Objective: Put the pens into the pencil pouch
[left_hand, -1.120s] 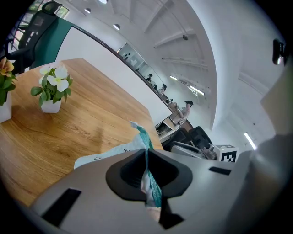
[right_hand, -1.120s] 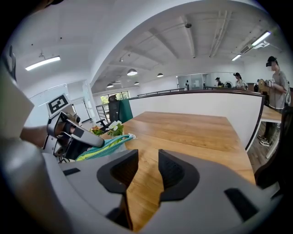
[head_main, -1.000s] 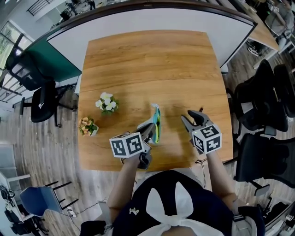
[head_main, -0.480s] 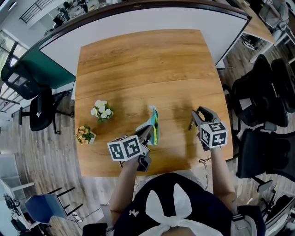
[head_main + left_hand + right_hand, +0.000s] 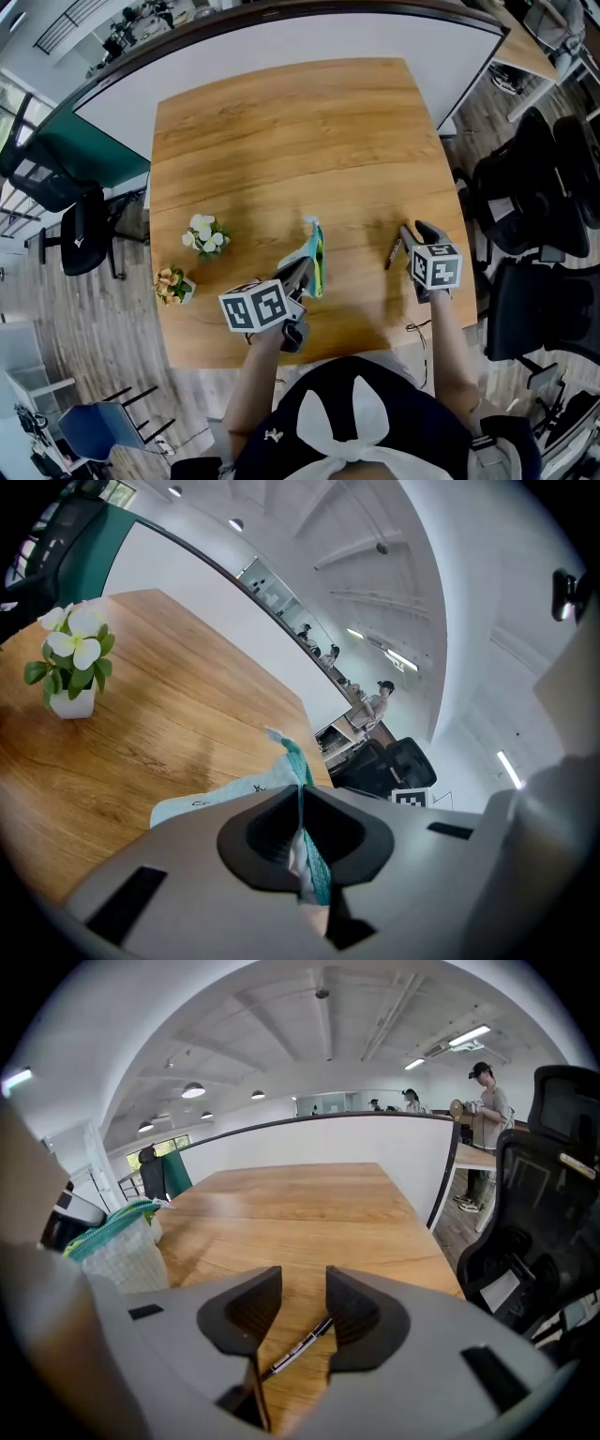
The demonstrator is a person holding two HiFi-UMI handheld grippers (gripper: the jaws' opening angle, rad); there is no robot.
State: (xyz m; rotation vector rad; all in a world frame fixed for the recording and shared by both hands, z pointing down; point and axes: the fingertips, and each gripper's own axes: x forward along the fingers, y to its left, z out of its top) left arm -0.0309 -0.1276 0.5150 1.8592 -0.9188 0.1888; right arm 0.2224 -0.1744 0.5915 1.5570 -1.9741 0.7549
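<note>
A white mesh pencil pouch (image 5: 314, 255) with a teal zip edge stands up off the wooden table (image 5: 291, 141), lifted at its near end. My left gripper (image 5: 302, 272) is shut on that edge; in the left gripper view the pouch fabric (image 5: 281, 771) is pinched between the closed left gripper (image 5: 300, 827). A black pen (image 5: 393, 253) lies on the table near the right edge. My right gripper (image 5: 417, 232) hovers right beside it, open; its jaws have just been opening. In the right gripper view the pen (image 5: 300, 1344) lies below the gap of the right gripper (image 5: 303, 1302), untouched.
A small pot of white flowers (image 5: 208, 234) and one of orange flowers (image 5: 174, 281) stand at the table's left. Black office chairs (image 5: 534, 216) crowd the right side, close to the table's right edge. A white partition (image 5: 281, 42) borders the far side.
My right gripper has moved right and down toward the pen, which now shows beside it. The left gripper keeps its hold on the pouch, nearly still.
</note>
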